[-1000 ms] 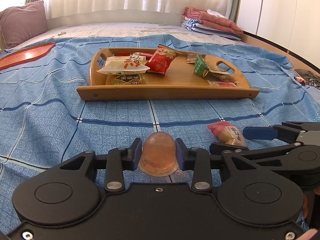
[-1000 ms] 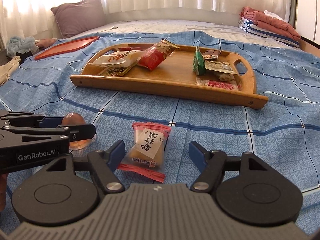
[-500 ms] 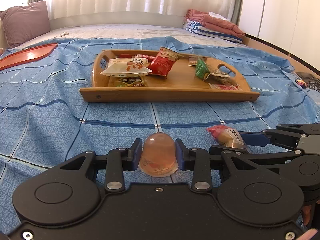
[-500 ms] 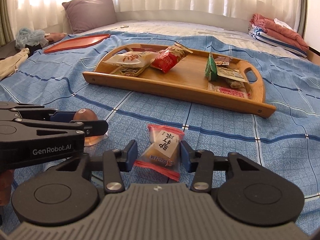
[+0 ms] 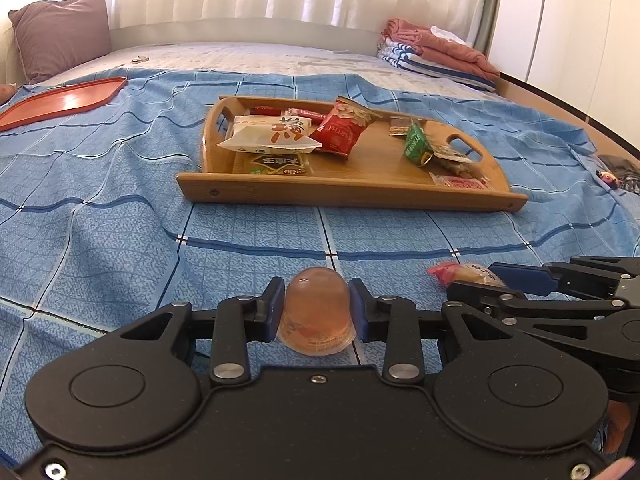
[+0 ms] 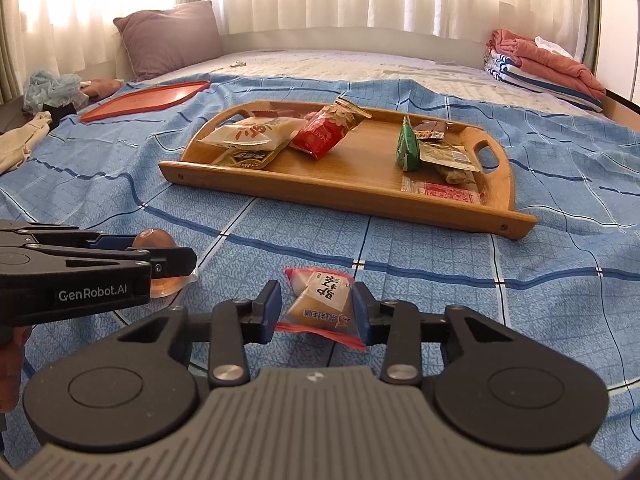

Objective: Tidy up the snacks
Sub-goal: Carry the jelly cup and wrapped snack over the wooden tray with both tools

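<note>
A clear orange jelly cup (image 5: 316, 320) sits between the pads of my left gripper (image 5: 316, 300), which is shut on it just above the blue bedspread. To its right lies a small red-edged snack packet (image 6: 324, 300). My right gripper (image 6: 316, 308) is closing on it, and both pads touch its sides. In the right wrist view the left gripper (image 6: 172, 256) shows at the left with the jelly cup (image 6: 154, 238). Farther back stands a wooden tray (image 5: 352, 196) holding a white bag (image 5: 272, 134), a red bag (image 5: 340, 132), a green packet (image 5: 416, 146) and several small packs.
A flat red tray (image 5: 60, 100) lies at the far left of the bed, below a purple pillow (image 5: 60, 32). Folded blankets (image 5: 436, 52) are stacked at the back right. Loose clothes (image 6: 24, 140) hang over the left edge. Blue bedspread separates the grippers from the wooden tray.
The right gripper's jaws have come together from wide apart onto the snack packet. The left gripper has kept its hold on the jelly cup. Both hands have stayed about in place.
</note>
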The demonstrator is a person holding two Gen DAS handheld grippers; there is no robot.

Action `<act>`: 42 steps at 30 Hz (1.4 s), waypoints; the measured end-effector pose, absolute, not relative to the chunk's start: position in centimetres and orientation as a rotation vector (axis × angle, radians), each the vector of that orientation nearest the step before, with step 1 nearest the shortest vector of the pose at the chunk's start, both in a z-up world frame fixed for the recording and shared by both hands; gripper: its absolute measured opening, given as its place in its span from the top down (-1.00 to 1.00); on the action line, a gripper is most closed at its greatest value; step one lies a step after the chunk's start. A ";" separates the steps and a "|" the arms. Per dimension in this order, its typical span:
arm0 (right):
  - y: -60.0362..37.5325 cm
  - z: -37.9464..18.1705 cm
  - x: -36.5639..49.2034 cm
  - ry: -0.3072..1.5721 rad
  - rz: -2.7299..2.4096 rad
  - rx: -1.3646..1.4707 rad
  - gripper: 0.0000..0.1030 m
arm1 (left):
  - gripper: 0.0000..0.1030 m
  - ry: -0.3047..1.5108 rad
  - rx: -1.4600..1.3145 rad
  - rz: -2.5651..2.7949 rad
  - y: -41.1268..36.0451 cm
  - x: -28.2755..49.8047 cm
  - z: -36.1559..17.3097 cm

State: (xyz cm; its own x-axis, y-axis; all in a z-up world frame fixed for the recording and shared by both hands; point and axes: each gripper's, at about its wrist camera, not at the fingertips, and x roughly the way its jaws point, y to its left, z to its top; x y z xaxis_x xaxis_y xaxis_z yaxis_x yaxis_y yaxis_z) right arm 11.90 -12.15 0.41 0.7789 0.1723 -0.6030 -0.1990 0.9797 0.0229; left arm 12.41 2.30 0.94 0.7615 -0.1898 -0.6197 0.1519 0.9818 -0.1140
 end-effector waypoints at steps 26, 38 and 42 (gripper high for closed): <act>-12.8 -1.2 12.5 0.663 0.161 -0.003 -0.03 | 0.36 0.675 -0.022 -0.194 1.6 12.0 0.6; -13.3 1.5 12.3 0.602 0.170 0.030 0.26 | 0.37 0.625 -0.026 -0.209 1.5 13.0 2.7; -14.0 2.5 13.3 0.587 0.157 0.056 0.26 | 0.37 0.594 -0.028 -0.223 1.3 14.0 4.1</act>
State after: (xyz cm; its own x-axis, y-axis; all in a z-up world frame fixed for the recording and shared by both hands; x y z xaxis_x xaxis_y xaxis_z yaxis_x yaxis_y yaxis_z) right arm 13.27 -14.00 2.48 0.8210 0.1630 -0.5471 -0.1309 0.9866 0.0975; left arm 13.99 1.33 4.12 0.8056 -0.2161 -0.5516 0.2002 0.9756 -0.0899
